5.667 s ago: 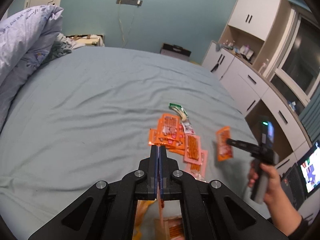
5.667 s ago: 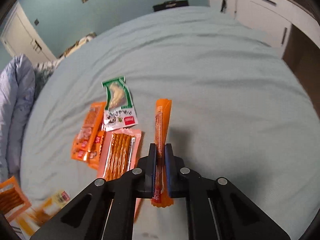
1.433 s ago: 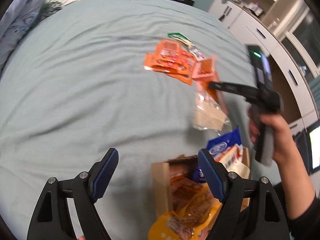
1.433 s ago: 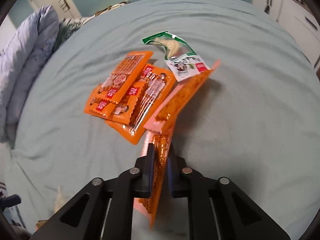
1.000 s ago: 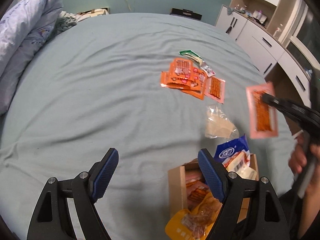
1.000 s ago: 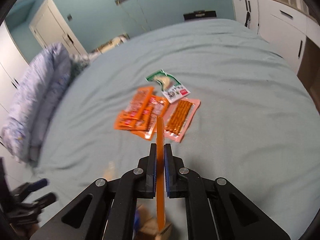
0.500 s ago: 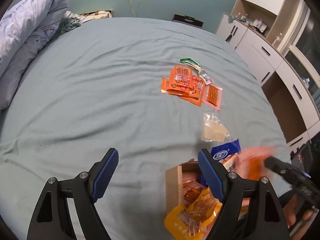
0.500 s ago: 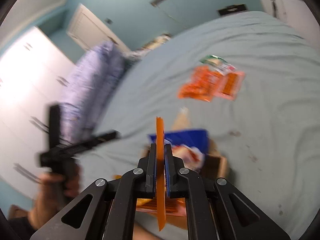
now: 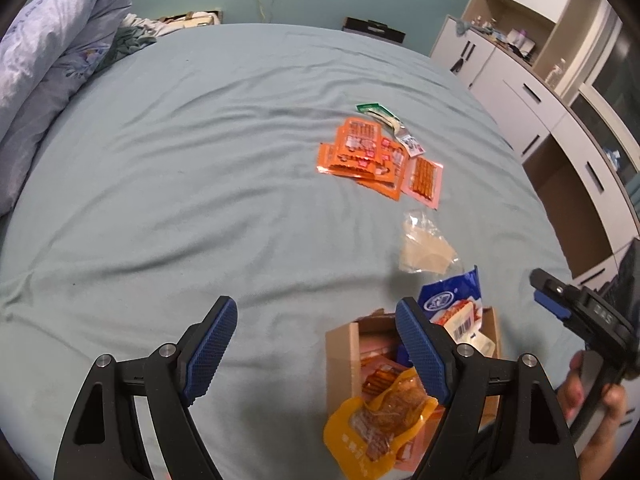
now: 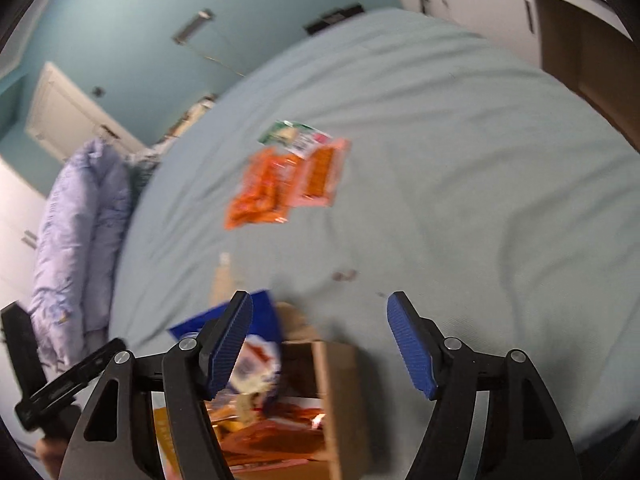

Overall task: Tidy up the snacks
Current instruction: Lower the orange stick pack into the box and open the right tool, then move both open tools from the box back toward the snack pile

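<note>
A cardboard box [image 9: 340, 344] at the near edge of the bed holds several snack packets, among them a yellow one [image 9: 376, 420] and a blue one [image 9: 452, 292]. It also shows in the right wrist view [image 10: 340, 392]. My left gripper [image 9: 316, 340] is open and empty, just left of the box. My right gripper [image 10: 320, 336] is open and empty above the box; it also shows in the left wrist view [image 9: 548, 292]. Orange packets [image 9: 360, 152], a pink packet [image 9: 424, 176] and a green-white packet [image 9: 384, 116] lie in a pile mid-bed. A clear packet [image 9: 424, 244] lies between pile and box.
The bed [image 9: 160, 160] has a light blue sheet. A bunched quilt [image 9: 48, 52] lies at the far left. White cabinets and drawers [image 9: 540, 112] stand along the right side of the bed.
My right gripper carried a pink-orange packet from the pile to the box and opened; the packet is no longer between its fingers. My left gripper has stayed open.
</note>
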